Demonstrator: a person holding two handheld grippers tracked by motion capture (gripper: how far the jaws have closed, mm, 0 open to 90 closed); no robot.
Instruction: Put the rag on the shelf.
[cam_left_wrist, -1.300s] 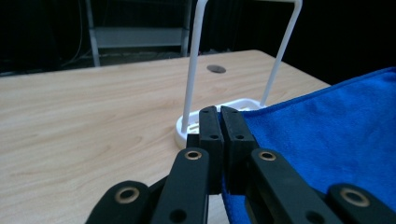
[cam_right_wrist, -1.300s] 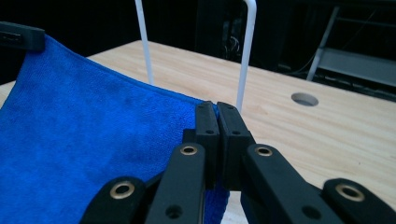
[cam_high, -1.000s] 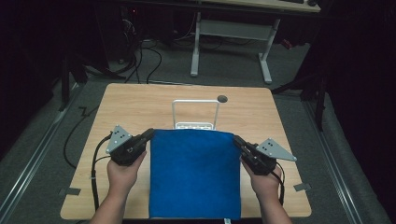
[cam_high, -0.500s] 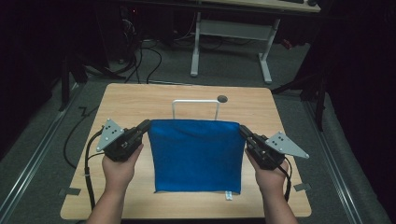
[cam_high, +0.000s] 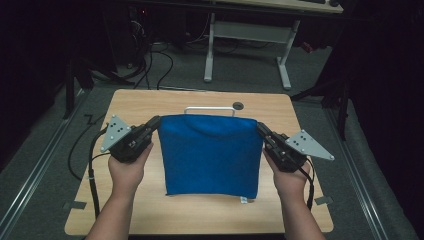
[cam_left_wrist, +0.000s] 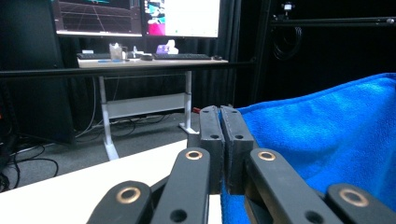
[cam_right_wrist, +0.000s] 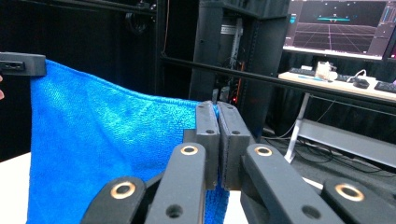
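Observation:
A blue towel (cam_high: 210, 155) hangs stretched between both grippers above the wooden table (cam_high: 150, 102), its lower edge near the table's front. My left gripper (cam_high: 156, 121) is shut on the towel's top left corner. My right gripper (cam_high: 260, 126) is shut on the top right corner. In the left gripper view the jaws (cam_left_wrist: 220, 122) pinch the towel (cam_left_wrist: 327, 135), which spreads to the right. In the right gripper view the jaws (cam_right_wrist: 216, 116) clamp the towel (cam_right_wrist: 102, 140), and the other gripper's tip (cam_right_wrist: 21, 64) holds its far corner.
A white wire rack (cam_high: 210, 110) stands behind the towel near the table's far edge, beside a round cable hole (cam_high: 238, 105). A small white tag (cam_high: 243, 200) hangs at the towel's lower right. Beyond the table is a desk with monitors (cam_left_wrist: 140, 16).
Both grippers have risen with the towel's top corners. The towel went from lying flat on the table to hanging upright, and its lower edge drew back from the front edge.

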